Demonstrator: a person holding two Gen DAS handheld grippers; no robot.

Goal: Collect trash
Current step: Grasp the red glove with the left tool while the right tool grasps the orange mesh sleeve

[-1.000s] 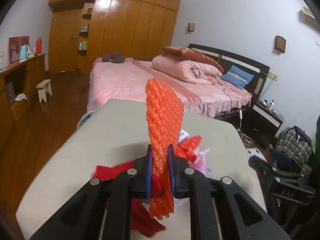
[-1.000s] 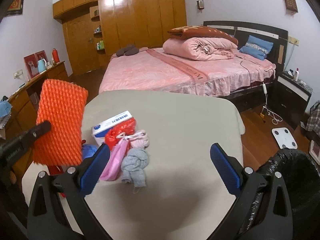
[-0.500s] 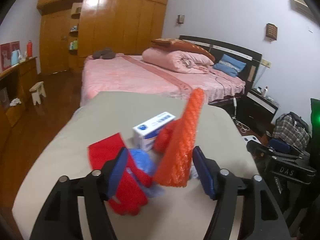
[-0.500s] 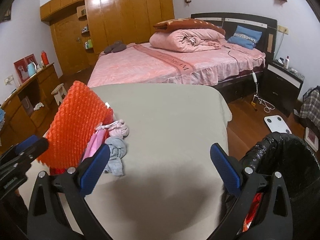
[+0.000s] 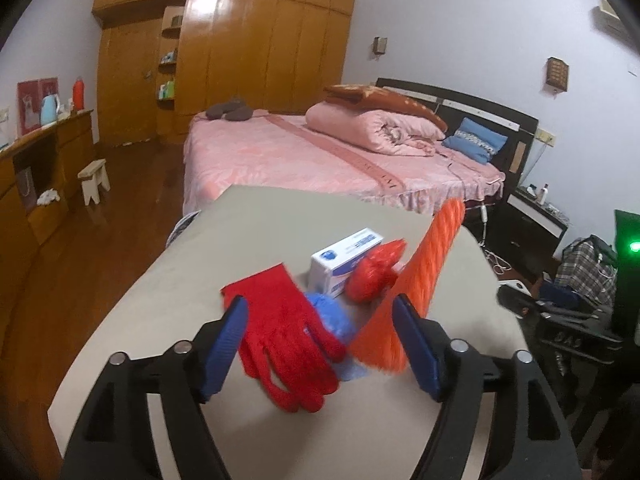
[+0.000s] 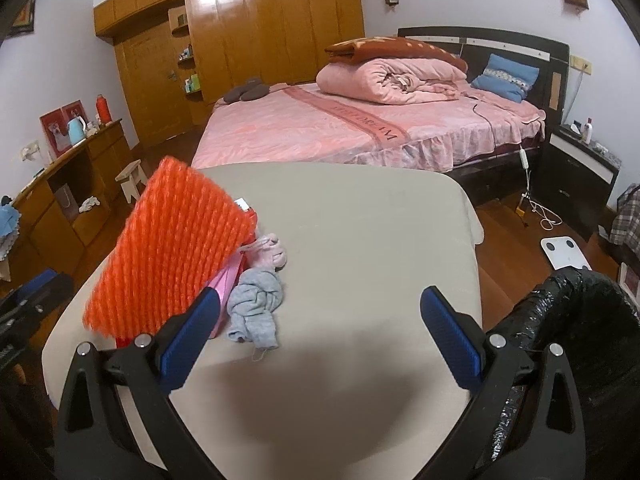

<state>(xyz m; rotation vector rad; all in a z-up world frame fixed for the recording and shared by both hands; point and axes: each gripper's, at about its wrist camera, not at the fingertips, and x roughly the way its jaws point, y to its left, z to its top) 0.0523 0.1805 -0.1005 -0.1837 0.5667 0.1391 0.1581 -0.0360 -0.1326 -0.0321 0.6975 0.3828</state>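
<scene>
Released — orange foam net (image 5: pixel 416 280) tilts beside left gripper's (image 5: pixel 320 344) just-opened jaws.

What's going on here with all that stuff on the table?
A person with a hand-held gripper in each hand is clearing trash off a table in a bedroom. The left gripper has just been opening and has let go of an orange foam net, which leans tilted against its right finger, over a red glove. The right gripper is open and empty above the table, beside a black-lined bin. A box, a red bag and grey cloth still wait.
</scene>
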